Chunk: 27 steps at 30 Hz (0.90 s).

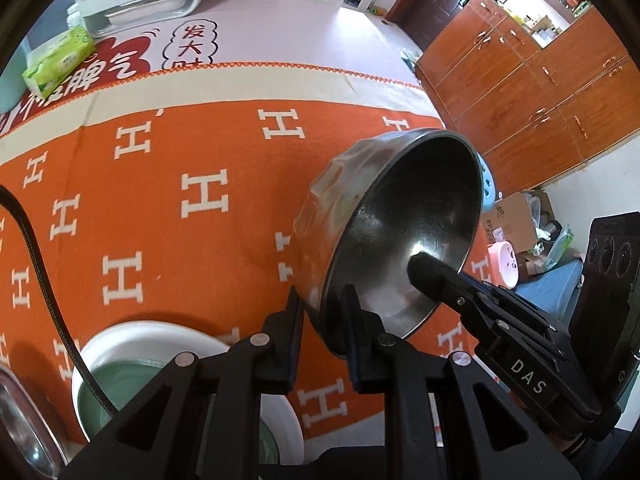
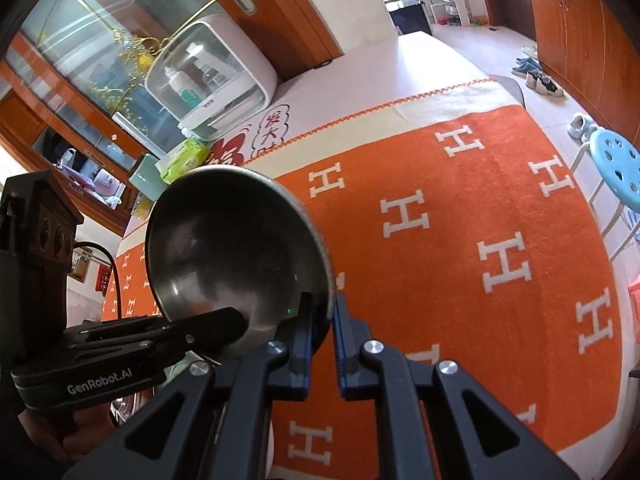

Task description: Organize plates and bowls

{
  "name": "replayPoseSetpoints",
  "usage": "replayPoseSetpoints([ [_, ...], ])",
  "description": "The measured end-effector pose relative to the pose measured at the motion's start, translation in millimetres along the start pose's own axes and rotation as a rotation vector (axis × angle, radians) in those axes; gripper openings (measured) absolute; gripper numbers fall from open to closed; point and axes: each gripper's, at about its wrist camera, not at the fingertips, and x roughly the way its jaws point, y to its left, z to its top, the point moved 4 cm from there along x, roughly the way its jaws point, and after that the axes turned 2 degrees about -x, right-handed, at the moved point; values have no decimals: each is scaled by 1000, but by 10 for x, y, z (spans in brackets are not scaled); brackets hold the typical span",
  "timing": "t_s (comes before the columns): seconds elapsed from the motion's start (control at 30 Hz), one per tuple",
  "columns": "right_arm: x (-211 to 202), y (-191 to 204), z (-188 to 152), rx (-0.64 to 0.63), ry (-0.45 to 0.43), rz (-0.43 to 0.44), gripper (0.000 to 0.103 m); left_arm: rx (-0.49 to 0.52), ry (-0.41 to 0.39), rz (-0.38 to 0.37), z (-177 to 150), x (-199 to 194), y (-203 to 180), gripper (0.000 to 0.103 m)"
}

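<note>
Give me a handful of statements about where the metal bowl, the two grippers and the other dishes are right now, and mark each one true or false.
1. Both grippers pinch the rim of the steel bowl. True: the left gripper and the right gripper each clamp it.
2. The steel bowl rests flat on the orange cloth. False: it is held tilted above it.
3. A green dish sits inside a white bowl. True.
4. The steel bowl is full of food. False: its inside looks empty.
5. The tissue pack lies in the white bowl. False: it lies far off, beyond the cloth.
</note>
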Motion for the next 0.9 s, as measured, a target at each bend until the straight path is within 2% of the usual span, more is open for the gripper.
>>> replayPoseSetpoints([
  [0.43, -280, 449, -268, -133, -32, -19, 11, -64, -104, -23, -513, -440, 123, 17],
  [0.7, -287, 872, -403, -212, -39, -4, 12, -94, -172, -13, -802, -768, 412, 18],
  [0.9, -284, 1222, -545, -236, -47, 5, 12, -97, -188, 0, -988, -1003, 685, 19],
])
